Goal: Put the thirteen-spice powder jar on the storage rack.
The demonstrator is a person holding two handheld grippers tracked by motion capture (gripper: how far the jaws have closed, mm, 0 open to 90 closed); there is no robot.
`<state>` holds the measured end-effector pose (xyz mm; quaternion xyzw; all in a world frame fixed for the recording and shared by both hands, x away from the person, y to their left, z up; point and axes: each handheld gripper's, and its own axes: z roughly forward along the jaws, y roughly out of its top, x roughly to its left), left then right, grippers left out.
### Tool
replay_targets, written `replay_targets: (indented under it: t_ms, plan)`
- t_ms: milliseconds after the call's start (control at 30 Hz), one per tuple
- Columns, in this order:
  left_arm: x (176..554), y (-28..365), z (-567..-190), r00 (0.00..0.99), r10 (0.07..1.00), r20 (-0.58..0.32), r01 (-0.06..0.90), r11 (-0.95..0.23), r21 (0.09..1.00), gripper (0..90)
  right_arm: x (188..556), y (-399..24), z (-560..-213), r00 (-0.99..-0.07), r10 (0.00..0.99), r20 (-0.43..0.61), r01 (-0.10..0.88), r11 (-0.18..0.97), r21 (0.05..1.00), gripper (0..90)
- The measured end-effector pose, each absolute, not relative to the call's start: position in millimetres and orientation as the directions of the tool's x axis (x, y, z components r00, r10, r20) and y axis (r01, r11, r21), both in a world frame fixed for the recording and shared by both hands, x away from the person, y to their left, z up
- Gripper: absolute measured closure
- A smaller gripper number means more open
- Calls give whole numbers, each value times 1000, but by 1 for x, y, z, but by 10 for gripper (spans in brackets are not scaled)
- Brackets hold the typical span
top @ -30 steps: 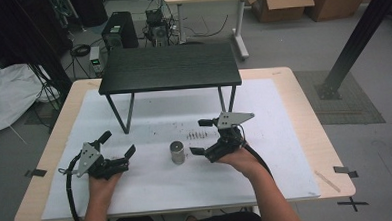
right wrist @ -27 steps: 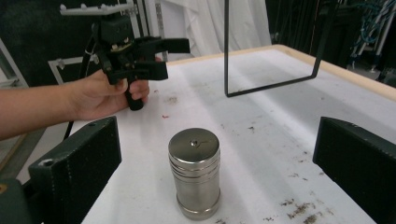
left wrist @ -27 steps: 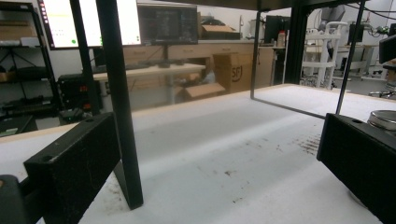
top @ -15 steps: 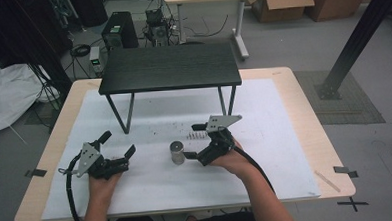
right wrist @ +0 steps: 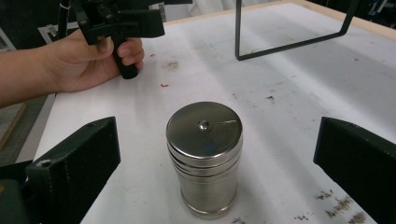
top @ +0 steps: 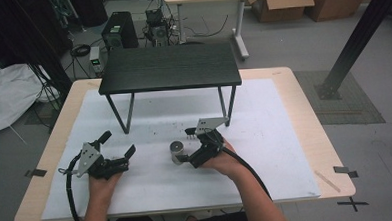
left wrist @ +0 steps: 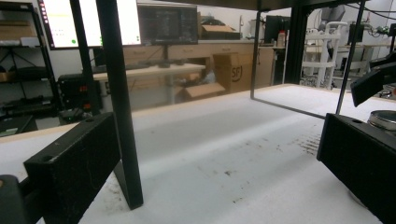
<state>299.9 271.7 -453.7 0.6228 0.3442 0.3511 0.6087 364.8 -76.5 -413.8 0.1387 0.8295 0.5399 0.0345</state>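
Observation:
A short shiny metal cylinder with a lidded top stands upright on the white mat. In the right gripper view the cylinder is close, between the two wide black jaws but touching neither. My right gripper is open, its jaws reaching either side of the cylinder from the right. My left gripper rests open on the mat well left of the cylinder, with nothing between its jaws. The left gripper view catches the cylinder's top behind its own right jaw.
A low black table on thin metal legs stands at the back of the mat; one leg is just ahead of my left gripper. The mat lies on a wooden table. Small dark specks dot the mat.
My right gripper has moved left and slightly toward the person, up to the cylinder, so its jaws now flank it. The left gripper and the cylinder have stayed put.

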Motion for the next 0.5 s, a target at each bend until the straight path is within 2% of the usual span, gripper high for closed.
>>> replay_targets:
  t_ms: [500]
  plan:
    - [299, 271, -454, 515, 857, 19, -1, -22, 1000, 2, 367, -61, -423, -954, 278, 111, 225, 424, 877, 3]
